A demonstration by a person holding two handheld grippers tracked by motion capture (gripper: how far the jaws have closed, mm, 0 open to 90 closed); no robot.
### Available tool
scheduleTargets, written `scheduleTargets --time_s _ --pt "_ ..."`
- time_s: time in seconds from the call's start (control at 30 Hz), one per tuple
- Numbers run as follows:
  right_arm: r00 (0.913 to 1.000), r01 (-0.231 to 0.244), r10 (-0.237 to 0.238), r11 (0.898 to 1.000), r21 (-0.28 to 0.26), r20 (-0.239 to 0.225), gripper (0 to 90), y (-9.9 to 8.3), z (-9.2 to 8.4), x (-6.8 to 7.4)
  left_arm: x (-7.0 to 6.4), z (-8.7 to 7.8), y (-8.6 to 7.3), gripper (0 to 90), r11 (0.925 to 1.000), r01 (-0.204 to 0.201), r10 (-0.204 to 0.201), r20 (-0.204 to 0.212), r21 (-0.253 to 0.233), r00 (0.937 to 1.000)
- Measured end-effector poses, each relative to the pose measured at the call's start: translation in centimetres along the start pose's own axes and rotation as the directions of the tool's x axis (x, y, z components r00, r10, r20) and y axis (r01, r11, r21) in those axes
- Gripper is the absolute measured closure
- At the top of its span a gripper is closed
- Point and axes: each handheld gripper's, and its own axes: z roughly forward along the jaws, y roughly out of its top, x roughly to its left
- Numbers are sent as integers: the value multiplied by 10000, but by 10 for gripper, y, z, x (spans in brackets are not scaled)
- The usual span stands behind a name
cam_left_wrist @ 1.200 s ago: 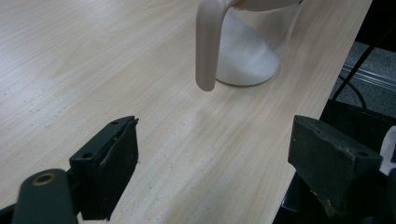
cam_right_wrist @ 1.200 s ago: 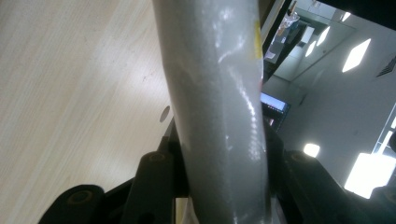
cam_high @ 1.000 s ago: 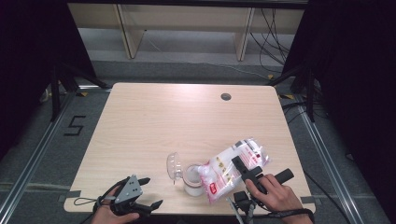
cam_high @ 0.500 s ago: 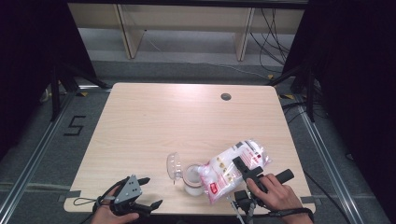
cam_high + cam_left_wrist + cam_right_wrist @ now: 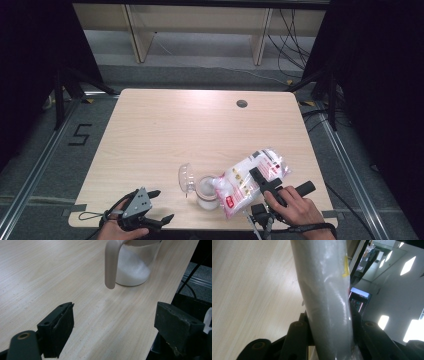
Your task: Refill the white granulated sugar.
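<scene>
The left gripper (image 5: pixel 156 220) rested at the table's (image 5: pixel 150 135) near edge, jaws wide apart and empty, pointing toward the clear jar (image 5: pixel 206 192). That jar stood near the front edge, lid (image 5: pixel 185 178) flipped open, partly filled with white granules. The right gripper (image 5: pixel 262 180) was clamped on the tilted bag (image 5: pixel 250 180), pouring into it. Next, I judged, came tipping further. Nothing differed visibly from a second before.
</scene>
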Motion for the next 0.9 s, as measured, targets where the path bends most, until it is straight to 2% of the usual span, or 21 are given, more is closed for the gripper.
scheduleTargets --time_s 0.03,0.23,0.27,0.37,0.4,0.47,0.5,0.63,0.67,0.7,0.73,0.87,0.9 --pt "9999 -103 103 9999 32 -18 710 0 0 1 0 0 0 158 10000 35 -35 -10 87 10000" --pt "10000 -44 44 10000 28 -11 711 0 0 0 0 -1 0 158 10000 -71 71 -42 57 10000" --pt "10000 -38 38 10000 59 -43 711 0 0 0 -1 0 0 158 10000 66 -67 -61 -57 10000" --pt "10000 37 -36 10000 54 -18 712 0 0 -1 0 -1 0 158 10000 -83 83 -20 13 10000" --pt "9996 265 -264 9996 -58 35 712 0 1 -2 0 -1 0 158 10000 -57 58 -30 75 10000" --pt "9998 200 -200 9998 -29 26 712 0 1 -2 0 -1 0 158 10000 -16 16 -69 13 10000" --pt "10000 -50 51 9999 109 -46 712 0 0 0 0 0 0 158 10000 -16 16 -55 -62 10000" --pt "10000 -74 74 9999 72 -11 713 0 0 0 -1 0 0 158 10000 78 -78 -56 -47 10000" --pt "10000 -78 78 9999 66 -14 713 0 0 0 -1 0 0 158 10000 50 -50 -57 -61 10000" --pt "10000 -90 90 9999 64 -14 713 0 0 0 1 0 1 158 9997 -219 219 -46 -55 9997" --pt "9999 -109 109 9999 62 -17 713 0 0 0 -1 0 0 158 10000 72 -72 -53 -63 10000" --pt "10000 19 -19 10000 -54 14 714 -2 1 -1 -1 0 0 158 10000 74 -74 -62 -14 10000" --pt "9999 -107 107 9999 -34 -43 714 -2 1 0 -1 0 0 158 10000 41 -41 -54 -55 10000"
